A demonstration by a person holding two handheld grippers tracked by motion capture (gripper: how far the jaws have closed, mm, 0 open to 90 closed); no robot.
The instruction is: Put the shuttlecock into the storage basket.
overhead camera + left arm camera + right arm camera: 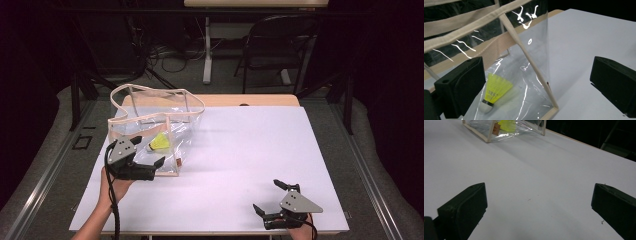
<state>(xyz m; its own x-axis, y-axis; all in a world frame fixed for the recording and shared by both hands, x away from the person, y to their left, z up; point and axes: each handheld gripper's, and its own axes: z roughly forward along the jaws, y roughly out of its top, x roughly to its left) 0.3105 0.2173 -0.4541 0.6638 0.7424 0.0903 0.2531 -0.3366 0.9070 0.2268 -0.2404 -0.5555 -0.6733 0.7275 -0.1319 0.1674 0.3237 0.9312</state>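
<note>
Clear plastic makes up the walls of the tote bag with cream fabric trim, which sits at the far left of the white table, and through it we see the neon yellow shuttlecock with a white cork tip lying on the bag's floor. We judge the step in hand to be working at the bag's near edge with the left gripper, so we should close on the stiff cream trim rather than the slick film, which would crumple and slip, and keep the pull gentle so the bag does not tip and roll the shuttlecock about. In the left gripper view the jaws stand wide apart and hold nothing; the bag's cream corner edge rises between them, and we cannot tell whether the left jaw touches the film. Our right gripper waits near the table's front right corner, well apart from the bag, its jaws likewise spread wide and empty.
</note>
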